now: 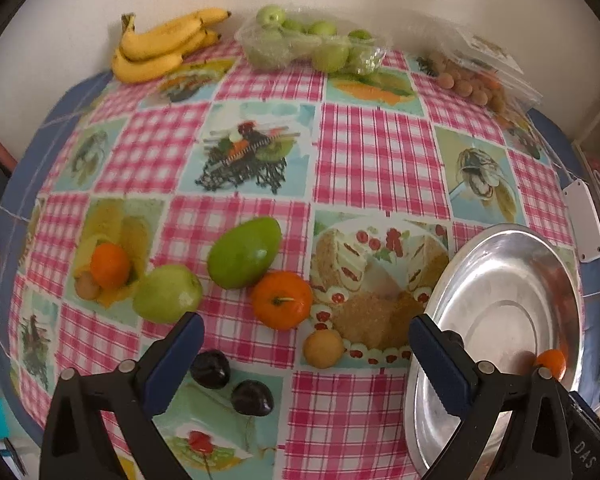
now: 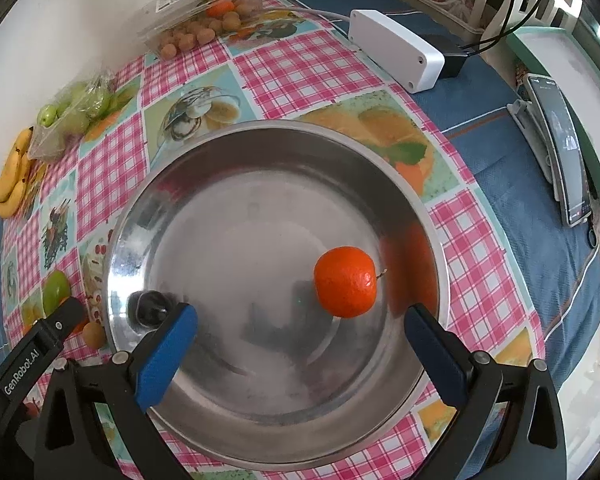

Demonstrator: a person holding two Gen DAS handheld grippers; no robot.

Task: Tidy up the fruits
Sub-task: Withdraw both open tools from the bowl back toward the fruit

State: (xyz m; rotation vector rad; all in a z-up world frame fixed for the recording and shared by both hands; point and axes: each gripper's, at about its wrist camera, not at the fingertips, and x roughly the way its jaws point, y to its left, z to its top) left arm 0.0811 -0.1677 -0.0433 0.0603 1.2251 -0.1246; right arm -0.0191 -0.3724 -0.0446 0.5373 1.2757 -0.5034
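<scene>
one orange (image 2: 346, 281) lies in the steel bowl (image 2: 220, 152), under the right gripper (image 2: 300, 354), whose fingers stand wide apart and empty. the left gripper (image 1: 306, 364), equally wide, hangs over loose fruit on the surface (image 1: 380, 152), likeliest to take the near orange (image 1: 282, 300) next.

The tablecloth (image 1: 352, 160) is pink-and-white gingham mixed with pale teal food-print squares, blue border round the edge. Yellow bananas (image 1: 160, 46) sit at 11 o'clock and green apples (image 1: 300, 42) in clear wrap at 12. The silver bowl (image 2: 228, 184) holds one bright orange mandarin (image 2: 346, 282), with two dark purple plums (image 1: 232, 384) outside it.
</scene>
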